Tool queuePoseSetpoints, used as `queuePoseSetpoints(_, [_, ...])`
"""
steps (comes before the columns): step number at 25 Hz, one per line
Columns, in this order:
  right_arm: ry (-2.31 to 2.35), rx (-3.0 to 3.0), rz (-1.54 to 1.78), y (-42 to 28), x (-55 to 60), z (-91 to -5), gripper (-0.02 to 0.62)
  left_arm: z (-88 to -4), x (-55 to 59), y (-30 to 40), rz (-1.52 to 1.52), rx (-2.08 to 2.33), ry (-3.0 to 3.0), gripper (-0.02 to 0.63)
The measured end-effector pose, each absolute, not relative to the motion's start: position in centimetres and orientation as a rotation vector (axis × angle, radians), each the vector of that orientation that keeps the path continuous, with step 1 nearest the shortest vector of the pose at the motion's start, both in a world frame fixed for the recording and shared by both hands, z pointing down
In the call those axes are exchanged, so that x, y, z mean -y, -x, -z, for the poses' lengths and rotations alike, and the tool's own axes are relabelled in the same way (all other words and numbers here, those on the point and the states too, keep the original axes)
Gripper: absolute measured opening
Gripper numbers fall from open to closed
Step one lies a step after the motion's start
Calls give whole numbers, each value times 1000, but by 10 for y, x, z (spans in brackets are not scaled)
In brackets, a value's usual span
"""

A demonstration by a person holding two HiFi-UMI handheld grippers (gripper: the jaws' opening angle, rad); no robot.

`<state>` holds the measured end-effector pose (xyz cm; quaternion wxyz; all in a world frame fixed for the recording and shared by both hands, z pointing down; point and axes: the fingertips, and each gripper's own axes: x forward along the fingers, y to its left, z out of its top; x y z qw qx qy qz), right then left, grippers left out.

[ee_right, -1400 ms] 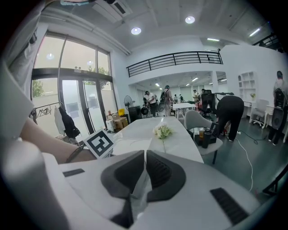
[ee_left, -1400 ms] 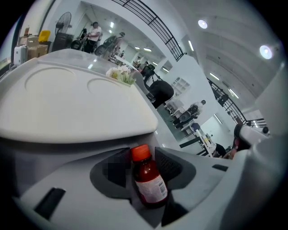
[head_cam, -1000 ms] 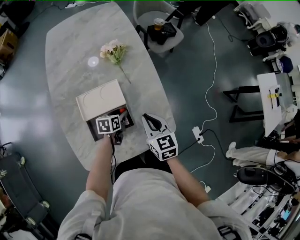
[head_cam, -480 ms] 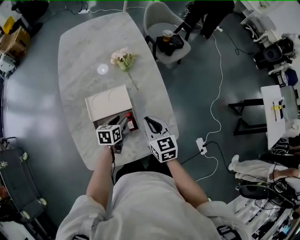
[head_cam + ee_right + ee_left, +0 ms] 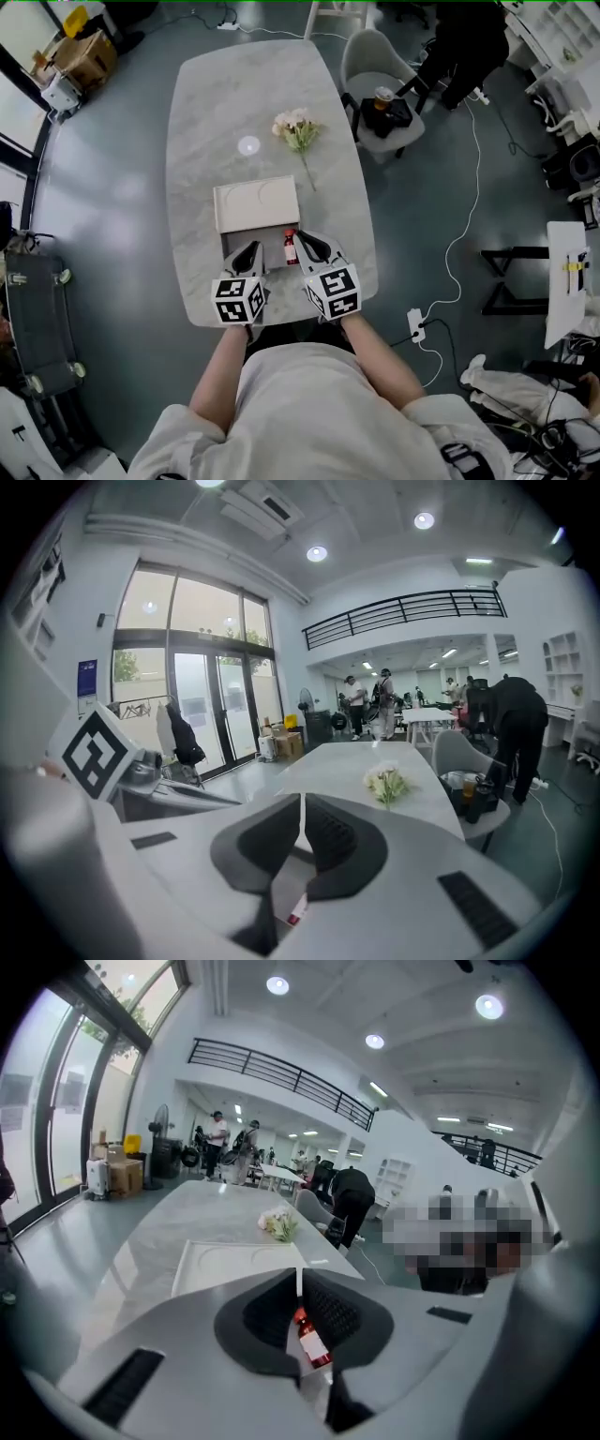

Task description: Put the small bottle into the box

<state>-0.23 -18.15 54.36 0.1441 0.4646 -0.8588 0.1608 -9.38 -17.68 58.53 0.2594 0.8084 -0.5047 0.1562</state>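
Looking down, the head view alone showed the small bottle lying at the open box's near edge, between both grippers' tips. The left gripper view gave its red body and white label, the print unreadable. The right gripper view caught only a sliver. The left gripper had just been closing, with nothing between its jaws. The right gripper was closed and empty.

The small red bottle with a white label lies half hidden behind the jaws of the left gripper, which have just closed on nothing. In the right gripper view only its label corner shows.
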Motion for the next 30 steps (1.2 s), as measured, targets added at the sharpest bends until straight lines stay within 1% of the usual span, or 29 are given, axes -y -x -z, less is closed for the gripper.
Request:
queuePoseSetpoints(6, [-1245, 2564, -384, 29, 190, -520, 35, -551, 174, 123, -388, 1564, -2171, 26])
queuePoseSetpoints(12, [-1326, 2602, -197, 19, 187, -466, 35, -493, 169, 135, -317, 1710, -2250, 25])
queuePoseSetpoints(16, [-1435, 2641, -28, 3, 184, -413, 35, -453, 164, 126, -236, 1745, -2322, 25])
queuePoseSetpoints(22, [-1550, 2679, 132, -23, 175, -367, 35, -401, 162, 106, -120, 1766, -2439, 25])
queuePoseSetpoints(30, [-1650, 2656, 140, -49, 161, -347, 32, -366, 158, 74, -46, 1714, -2552, 25])
